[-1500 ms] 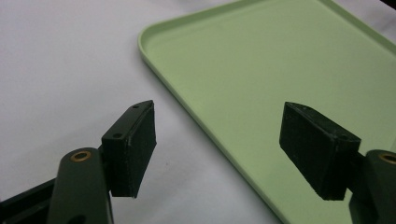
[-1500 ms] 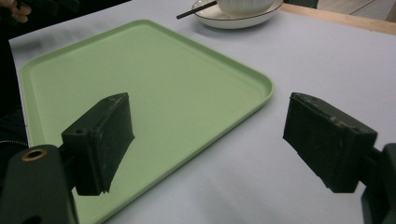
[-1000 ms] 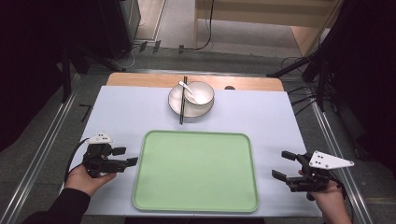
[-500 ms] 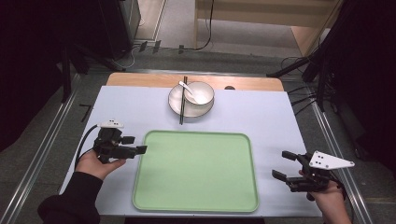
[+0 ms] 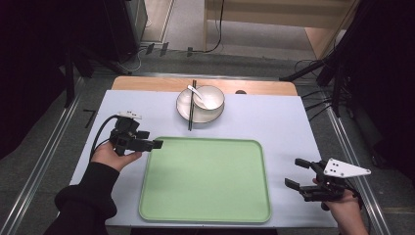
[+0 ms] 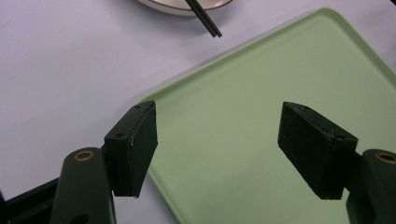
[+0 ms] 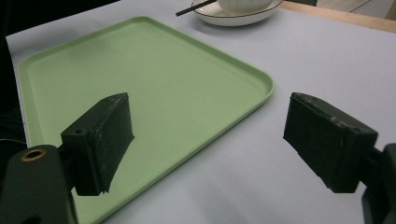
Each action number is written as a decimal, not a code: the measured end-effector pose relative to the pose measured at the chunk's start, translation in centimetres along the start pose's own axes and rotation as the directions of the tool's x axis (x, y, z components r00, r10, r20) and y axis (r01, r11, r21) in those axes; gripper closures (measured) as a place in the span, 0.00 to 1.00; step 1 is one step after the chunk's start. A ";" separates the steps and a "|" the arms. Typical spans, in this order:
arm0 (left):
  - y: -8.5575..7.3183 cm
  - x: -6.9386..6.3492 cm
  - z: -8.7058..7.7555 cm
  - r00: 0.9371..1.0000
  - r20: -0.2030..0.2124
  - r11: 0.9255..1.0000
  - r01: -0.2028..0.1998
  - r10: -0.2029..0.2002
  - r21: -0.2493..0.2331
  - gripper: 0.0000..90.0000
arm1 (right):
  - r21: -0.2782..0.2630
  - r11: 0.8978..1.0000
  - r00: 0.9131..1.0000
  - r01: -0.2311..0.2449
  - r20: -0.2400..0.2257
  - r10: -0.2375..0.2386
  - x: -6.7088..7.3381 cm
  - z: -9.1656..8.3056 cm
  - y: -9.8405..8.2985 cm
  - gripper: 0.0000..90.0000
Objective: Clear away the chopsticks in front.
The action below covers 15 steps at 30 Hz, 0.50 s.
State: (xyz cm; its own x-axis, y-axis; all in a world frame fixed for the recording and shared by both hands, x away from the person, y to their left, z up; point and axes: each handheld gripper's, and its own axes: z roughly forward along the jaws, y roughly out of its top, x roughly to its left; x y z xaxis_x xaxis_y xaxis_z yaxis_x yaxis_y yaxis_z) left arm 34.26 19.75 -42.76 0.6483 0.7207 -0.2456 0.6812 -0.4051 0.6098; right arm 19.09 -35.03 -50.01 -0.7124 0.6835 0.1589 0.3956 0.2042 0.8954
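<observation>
Pale blue cloth covers a table [image 5: 274, 122] in a dim room. At its centre lies a bare green tray [image 5: 205, 181], seemingly waiting to be loaded. Beyond it sits a plate [image 5: 185, 108] holding a bowl [image 5: 209, 97] with a spoon [image 5: 195, 93], chopsticks [image 5: 191, 105] laid across the plate. The left gripper [image 5: 155, 144], jaws spread and holding nothing, hovers at the tray's far left corner, perhaps heading for the dishes. The right gripper [image 5: 297, 175], also spread and unladen, waits beside the tray's near right edge.
</observation>
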 end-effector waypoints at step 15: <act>4.5 -0.7 2.7 1.000 0.007 1.000 -0.022 0.022 0.018 0.32 | 0.011 1.000 1.000 -0.001 -0.002 0.001 0.0 0.1 0.0 0.18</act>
State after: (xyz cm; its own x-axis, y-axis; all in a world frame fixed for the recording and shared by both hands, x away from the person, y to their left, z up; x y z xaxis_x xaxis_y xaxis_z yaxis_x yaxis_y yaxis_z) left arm 37.77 15.95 -41.87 0.6654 0.7078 -0.2374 0.6727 -0.4306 0.6016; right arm 19.17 -34.99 -50.11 -0.7133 0.6822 0.1608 0.4025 0.2108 0.8908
